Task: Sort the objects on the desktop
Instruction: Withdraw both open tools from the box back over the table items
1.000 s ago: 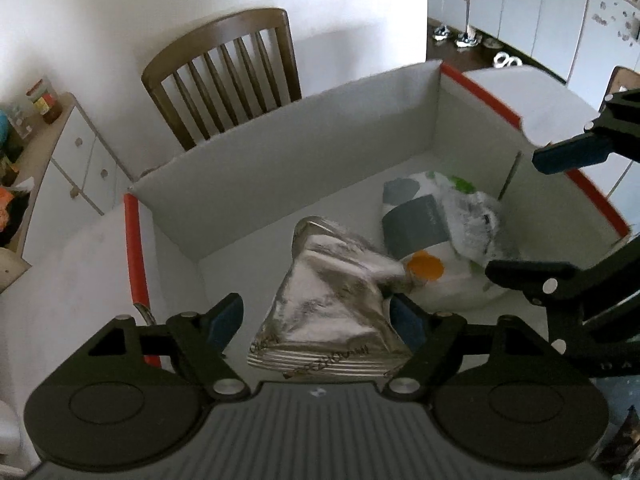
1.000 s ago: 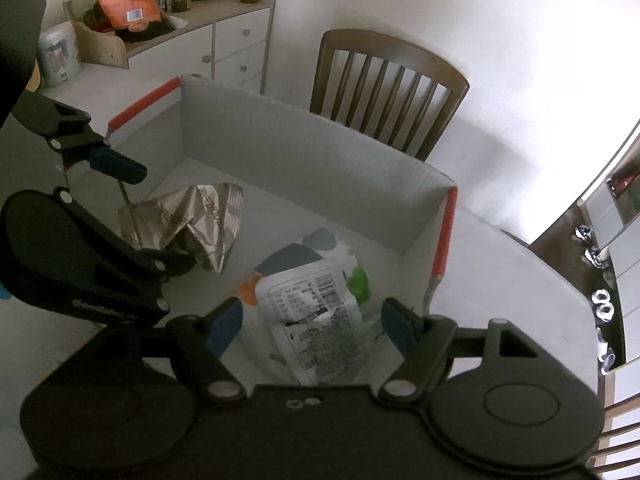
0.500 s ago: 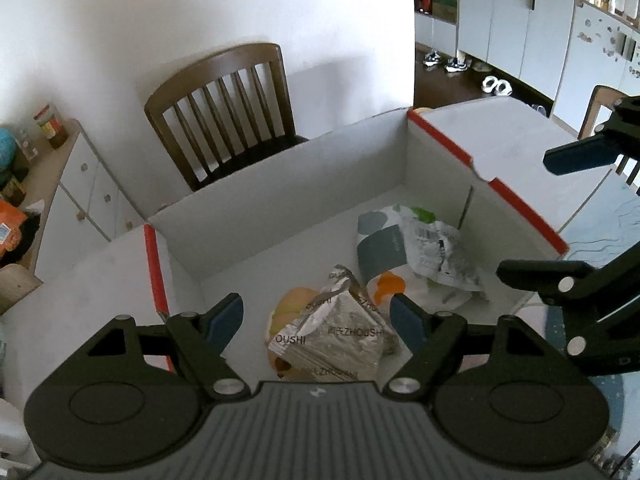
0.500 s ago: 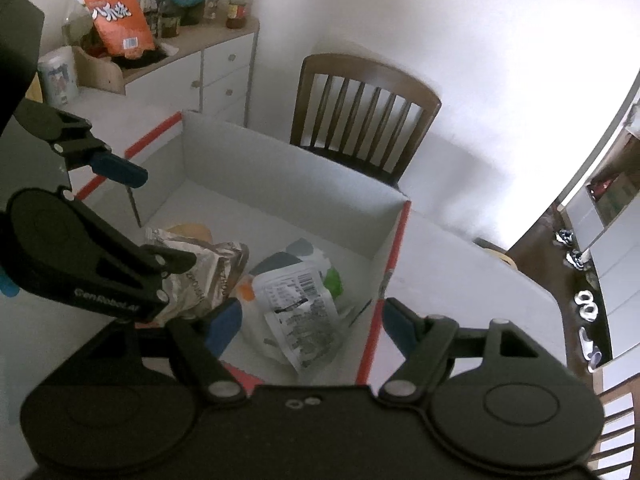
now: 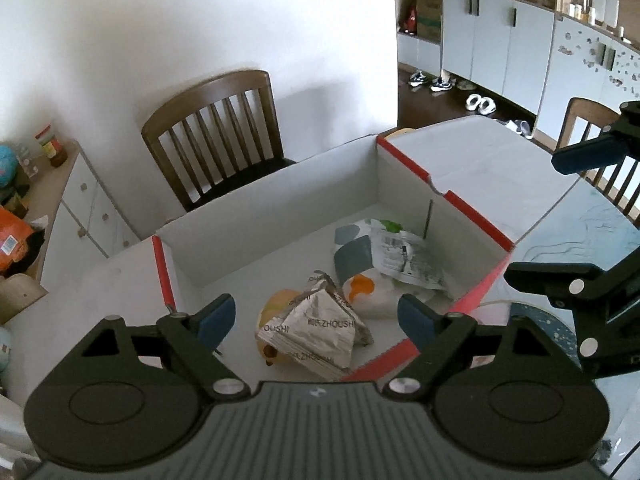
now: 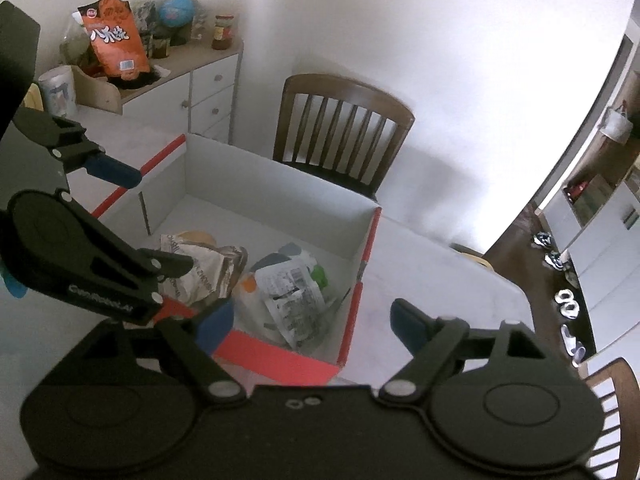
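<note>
My left gripper and right gripper have just been opening; both gape wide, empty. Below and ahead of them, the crumpled silver foil packet and white printed pouch lie inside the red-edged white cardboard box.
</note>
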Demonstrator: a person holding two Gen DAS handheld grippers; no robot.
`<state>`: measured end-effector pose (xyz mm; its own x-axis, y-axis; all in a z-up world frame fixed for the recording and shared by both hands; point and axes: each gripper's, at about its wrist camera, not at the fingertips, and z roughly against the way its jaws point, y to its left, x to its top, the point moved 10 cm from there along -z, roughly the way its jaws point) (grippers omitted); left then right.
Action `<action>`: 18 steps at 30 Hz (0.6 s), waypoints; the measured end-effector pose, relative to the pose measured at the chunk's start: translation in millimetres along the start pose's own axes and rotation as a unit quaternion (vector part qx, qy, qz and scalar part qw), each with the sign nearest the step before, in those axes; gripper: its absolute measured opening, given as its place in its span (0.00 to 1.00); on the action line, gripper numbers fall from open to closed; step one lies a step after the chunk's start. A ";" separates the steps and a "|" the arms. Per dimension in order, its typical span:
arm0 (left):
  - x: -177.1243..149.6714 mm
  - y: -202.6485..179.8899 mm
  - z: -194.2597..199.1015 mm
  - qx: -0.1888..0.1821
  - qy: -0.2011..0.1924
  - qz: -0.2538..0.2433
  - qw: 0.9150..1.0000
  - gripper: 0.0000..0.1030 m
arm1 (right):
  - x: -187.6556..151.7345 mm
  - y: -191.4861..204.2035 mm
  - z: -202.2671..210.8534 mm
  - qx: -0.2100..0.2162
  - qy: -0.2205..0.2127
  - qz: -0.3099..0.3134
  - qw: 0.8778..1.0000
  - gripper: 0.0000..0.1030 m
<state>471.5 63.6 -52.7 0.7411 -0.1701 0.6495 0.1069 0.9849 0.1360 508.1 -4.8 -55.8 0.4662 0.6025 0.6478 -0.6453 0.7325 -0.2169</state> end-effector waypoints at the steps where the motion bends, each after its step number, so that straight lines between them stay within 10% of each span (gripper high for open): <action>1: -0.9 -1.2 2.4 -0.004 -0.001 0.000 1.000 0.86 | -1.2 0.1 2.4 -0.001 -0.001 -0.002 1.000 0.84; 18: -22.0 -13.3 44.6 -0.030 -0.033 -0.003 0.999 0.99 | -24.7 6.1 53.9 -0.026 -0.013 -0.049 0.998 0.89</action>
<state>424.1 52.9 -35.4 0.6958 -0.1756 0.6965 0.1522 0.9837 0.0960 460.0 -32.4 -33.8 0.5094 0.5199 0.6858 -0.5655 0.8029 -0.1886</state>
